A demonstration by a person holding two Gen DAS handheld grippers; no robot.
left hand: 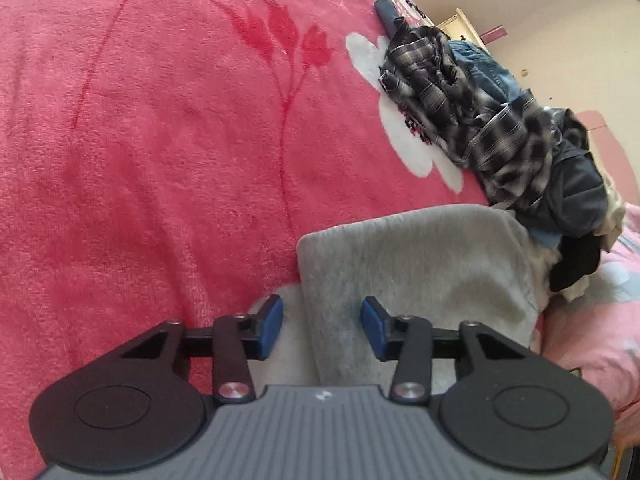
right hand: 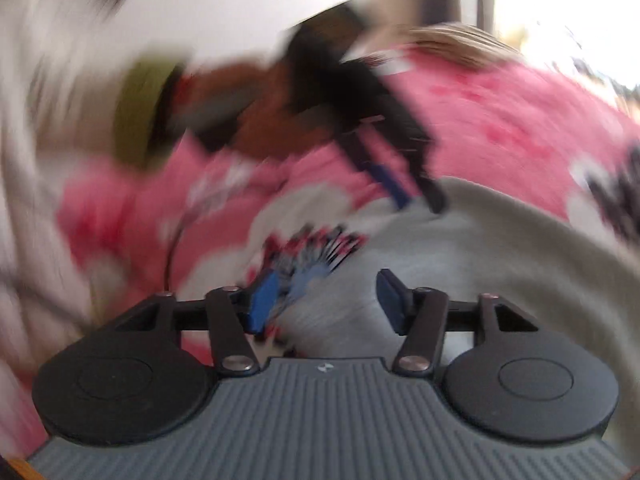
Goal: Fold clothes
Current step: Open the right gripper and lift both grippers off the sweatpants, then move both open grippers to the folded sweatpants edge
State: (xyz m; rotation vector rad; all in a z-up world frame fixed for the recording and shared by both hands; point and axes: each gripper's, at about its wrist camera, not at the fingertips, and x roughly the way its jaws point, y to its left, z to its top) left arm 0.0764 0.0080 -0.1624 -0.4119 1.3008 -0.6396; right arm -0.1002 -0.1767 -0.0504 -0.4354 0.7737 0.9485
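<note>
So the whole thing's happening on a big pink flowered blanket [left hand: 140, 140], which gives loads of flat space for folding. The pile of unfolded clothes [left hand: 500, 120], plaid shirt on top, sits off to the far side, probably parked there to keep the work area free. The grey garment [left hand: 420, 264] lies near the edge, already doubled over. The left gripper [left hand: 322, 326] hovers over its folded edge, jaws partly apart, gripping nothing. The right gripper [right hand: 324, 300] is blurry, jaws apart, empty.
</note>
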